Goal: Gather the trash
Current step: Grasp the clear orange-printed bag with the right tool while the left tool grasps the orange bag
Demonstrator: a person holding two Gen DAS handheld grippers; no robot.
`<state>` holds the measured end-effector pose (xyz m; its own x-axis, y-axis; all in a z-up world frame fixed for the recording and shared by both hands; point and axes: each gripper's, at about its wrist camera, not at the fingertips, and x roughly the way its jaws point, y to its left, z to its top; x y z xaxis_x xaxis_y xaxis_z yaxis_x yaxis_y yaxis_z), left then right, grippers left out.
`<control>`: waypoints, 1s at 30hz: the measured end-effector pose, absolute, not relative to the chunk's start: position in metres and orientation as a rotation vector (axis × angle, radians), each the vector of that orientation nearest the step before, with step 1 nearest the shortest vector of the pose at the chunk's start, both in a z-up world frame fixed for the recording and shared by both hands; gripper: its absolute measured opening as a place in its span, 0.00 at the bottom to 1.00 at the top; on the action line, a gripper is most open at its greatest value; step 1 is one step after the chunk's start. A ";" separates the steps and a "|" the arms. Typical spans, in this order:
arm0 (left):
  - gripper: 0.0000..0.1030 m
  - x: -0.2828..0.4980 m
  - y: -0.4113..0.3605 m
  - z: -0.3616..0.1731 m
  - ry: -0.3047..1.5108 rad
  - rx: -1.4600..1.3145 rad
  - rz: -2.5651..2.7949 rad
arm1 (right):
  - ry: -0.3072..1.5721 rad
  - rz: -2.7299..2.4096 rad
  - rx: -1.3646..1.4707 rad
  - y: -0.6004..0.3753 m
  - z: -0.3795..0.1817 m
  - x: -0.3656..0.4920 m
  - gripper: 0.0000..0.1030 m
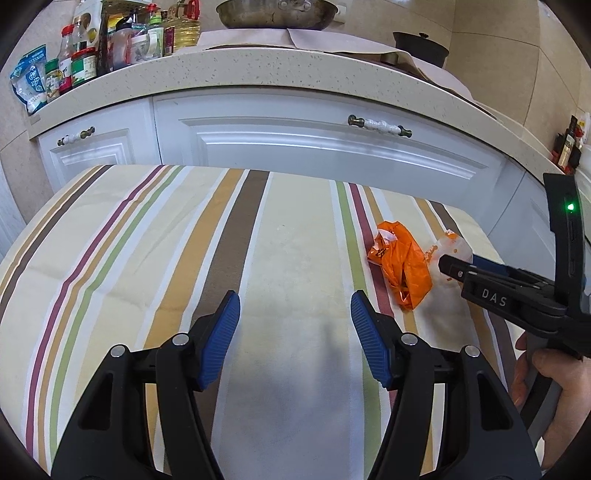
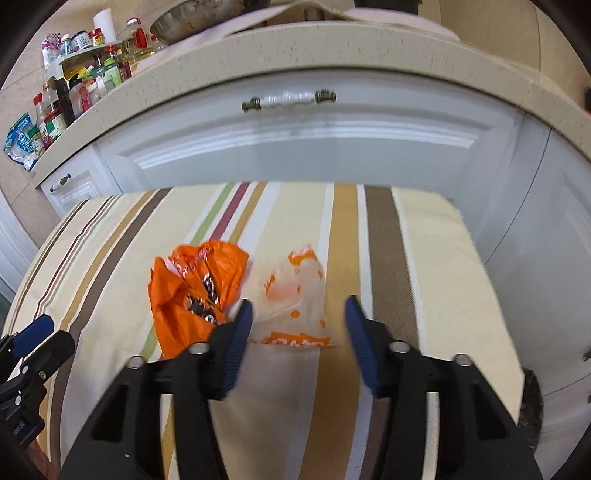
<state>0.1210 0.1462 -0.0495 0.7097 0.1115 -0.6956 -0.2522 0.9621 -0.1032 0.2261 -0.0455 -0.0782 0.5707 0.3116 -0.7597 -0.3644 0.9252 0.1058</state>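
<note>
A crumpled orange plastic bag [image 1: 402, 269] lies on the striped tablecloth [image 1: 147, 236]; it also shows in the right wrist view [image 2: 184, 288]. A clear wrapper with orange print [image 2: 299, 299] lies just to its right, partly hidden in the left wrist view [image 1: 456, 243]. My right gripper [image 2: 299, 321] is open, its fingers straddling the near end of the clear wrapper; from the left wrist view it shows beside the trash [image 1: 461, 269]. My left gripper [image 1: 295, 314] is open and empty over bare cloth, left of the orange bag.
White cabinet doors [image 1: 314, 147] stand right behind the table, under a speckled counter [image 1: 258, 70] with several bottles and jars [image 1: 92, 48], a pan [image 1: 273, 14] and a dark pot [image 1: 421, 46]. The table's right edge [image 2: 480, 258] is close to the wrapper.
</note>
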 end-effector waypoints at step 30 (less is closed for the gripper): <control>0.67 0.190 0.070 -0.066 0.803 -0.066 0.124 | 0.820 0.314 0.003 -0.113 -0.071 0.207 0.27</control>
<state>0.1898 0.0696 -0.0665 0.6880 0.0856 -0.7206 -0.1354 0.9907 -0.0116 0.2073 -0.1133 -0.0710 0.6385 0.2761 -0.7184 -0.2735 0.9539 0.1235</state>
